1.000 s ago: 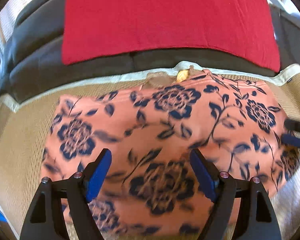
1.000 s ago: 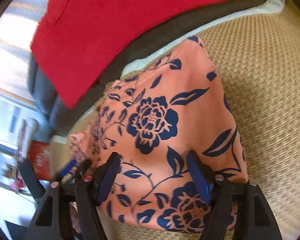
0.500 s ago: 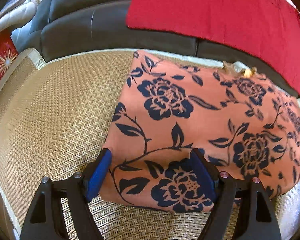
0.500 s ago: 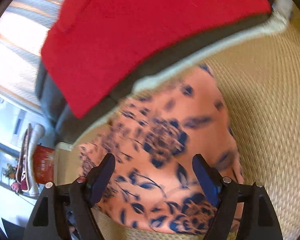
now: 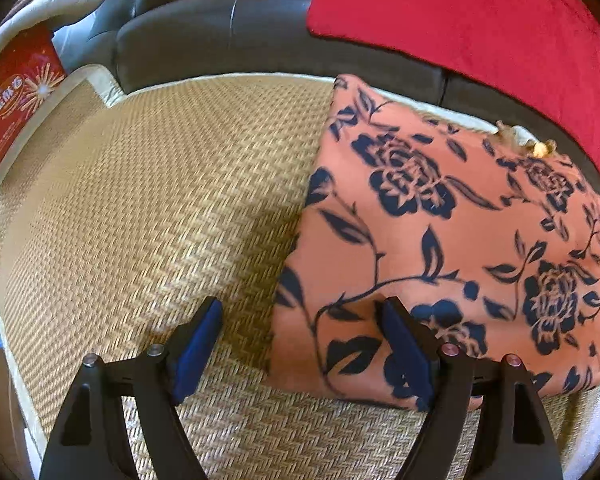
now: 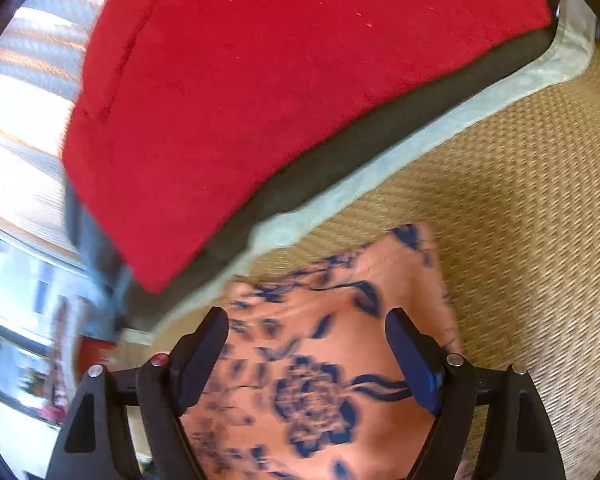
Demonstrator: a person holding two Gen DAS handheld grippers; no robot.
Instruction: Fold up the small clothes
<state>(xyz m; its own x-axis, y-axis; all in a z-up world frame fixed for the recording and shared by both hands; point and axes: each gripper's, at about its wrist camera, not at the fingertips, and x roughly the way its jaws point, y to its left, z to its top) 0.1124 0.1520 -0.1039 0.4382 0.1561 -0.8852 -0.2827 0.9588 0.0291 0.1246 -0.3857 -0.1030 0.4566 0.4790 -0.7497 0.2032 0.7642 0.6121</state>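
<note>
An orange garment with dark blue flowers lies folded into a flat rectangle on a woven straw mat. My left gripper is open and hovers over the garment's near left corner. Its right finger is above the cloth and its left finger above bare mat. In the right wrist view the same garment fills the lower middle, blurred. My right gripper is open above it, near the cloth's far edge, and its pads do not press on anything.
A red cushion leans on the dark sofa back just behind the garment. The mat has a pale border. A red printed box stands past the mat's left end. A small tan tag shows at the garment's far edge.
My left gripper slid from over the garment's middle to its left corner. My right gripper moved toward the garment's far edge and the red cushion, its jaws a little wider.
</note>
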